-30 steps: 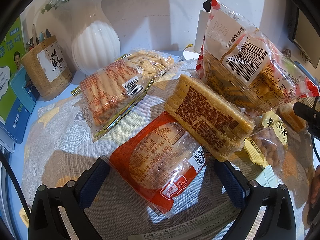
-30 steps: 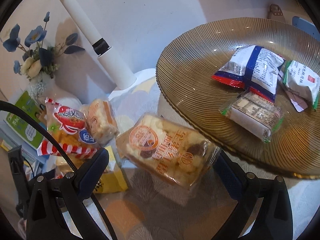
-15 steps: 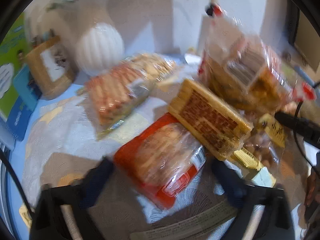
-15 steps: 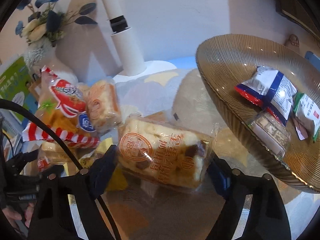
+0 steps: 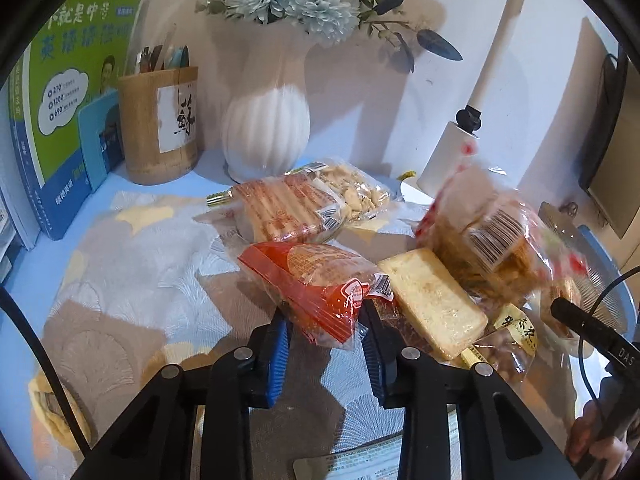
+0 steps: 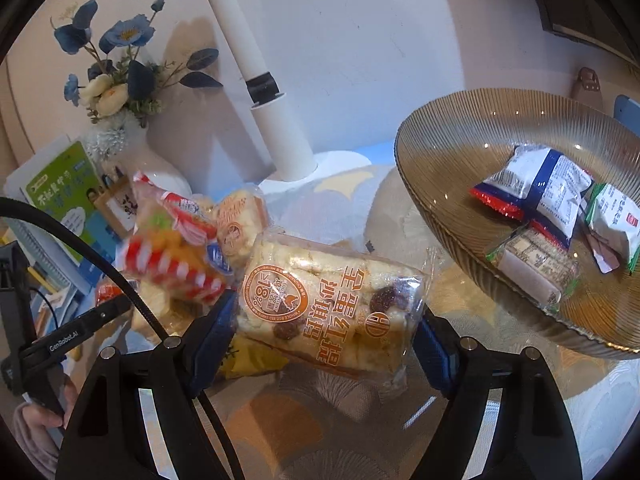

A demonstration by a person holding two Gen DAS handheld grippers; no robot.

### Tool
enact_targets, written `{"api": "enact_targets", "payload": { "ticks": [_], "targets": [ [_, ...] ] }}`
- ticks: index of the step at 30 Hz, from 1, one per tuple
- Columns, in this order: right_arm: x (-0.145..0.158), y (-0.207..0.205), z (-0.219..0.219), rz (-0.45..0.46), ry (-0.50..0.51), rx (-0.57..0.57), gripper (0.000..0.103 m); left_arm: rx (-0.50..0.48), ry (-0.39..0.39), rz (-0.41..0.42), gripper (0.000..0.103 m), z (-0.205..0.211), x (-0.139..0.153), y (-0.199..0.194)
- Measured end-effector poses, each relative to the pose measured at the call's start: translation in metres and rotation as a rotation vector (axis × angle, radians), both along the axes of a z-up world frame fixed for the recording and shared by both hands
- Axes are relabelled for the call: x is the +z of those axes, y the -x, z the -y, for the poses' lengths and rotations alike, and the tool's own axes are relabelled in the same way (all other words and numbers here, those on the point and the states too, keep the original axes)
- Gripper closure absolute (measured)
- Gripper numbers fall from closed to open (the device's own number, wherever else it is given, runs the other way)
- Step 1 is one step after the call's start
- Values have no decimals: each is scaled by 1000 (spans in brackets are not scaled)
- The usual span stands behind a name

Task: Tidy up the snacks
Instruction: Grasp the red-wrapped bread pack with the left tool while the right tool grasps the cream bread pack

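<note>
Patterned cloth covers the table [image 5: 132,264], white vase [image 5: 266,128] at the back edge w/ snack packs piled in front. Left hand-held gripper [image 5: 324,342] is closing on the red pack [image 5: 316,284], pads already squeezing its near end. Right hand-held gripper [image 6: 324,328] is pinching the raisin bread pack [image 6: 332,300] across its width, just beside the glass bowl [image 6: 448,160], which has 3 packs inside, near the table's right edge.

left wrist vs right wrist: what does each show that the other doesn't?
Left wrist only: left gripper closing on the red snack pack, plus the biscuit packs.
Right wrist only: right gripper holding the cake pack; glass bowl with three snacks.
Both: vase, green book, striped snack bag.
</note>
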State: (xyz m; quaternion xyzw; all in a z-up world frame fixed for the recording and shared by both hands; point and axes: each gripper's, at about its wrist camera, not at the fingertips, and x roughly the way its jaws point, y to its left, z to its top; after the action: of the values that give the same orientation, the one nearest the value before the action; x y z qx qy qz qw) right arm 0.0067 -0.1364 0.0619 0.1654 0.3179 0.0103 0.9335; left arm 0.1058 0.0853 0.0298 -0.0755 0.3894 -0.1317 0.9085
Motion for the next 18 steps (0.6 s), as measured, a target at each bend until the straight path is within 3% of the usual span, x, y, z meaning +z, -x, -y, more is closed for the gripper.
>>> {"api": "enact_targets", "payload": {
  "ticks": [3,4,5,8,13,16,17,18],
  "targets": [
    [0,1,3,-5,-12,-3,22,-8,18,-41,71,-2,-7,-9],
    [0,2,4,-8,-15,-4,22,-5,26,-57,67,-3,-9,-10],
    [-1,0,4,-10,-18,-4,22,-2,44,-91,52,-5,-13,-14],
    [-3,1,6,-23,-28,-2,22,-14,101,-109,34,-8,-14,-15],
    [-5,0,5,-37,-29,-1,22,20,99,-111,16,-8,-14,-19],
    [-5,-2,5,-46,-28,2,22,63,185,-118,16,-18,-16,-27],
    [-6,-2,6,-48,-30,1,22,76,204,-115,30,-21,-16,-28],
    [-6,-2,6,-49,-32,0,22,107,179,-116,37,-23,-17,-29]
  ]
}}
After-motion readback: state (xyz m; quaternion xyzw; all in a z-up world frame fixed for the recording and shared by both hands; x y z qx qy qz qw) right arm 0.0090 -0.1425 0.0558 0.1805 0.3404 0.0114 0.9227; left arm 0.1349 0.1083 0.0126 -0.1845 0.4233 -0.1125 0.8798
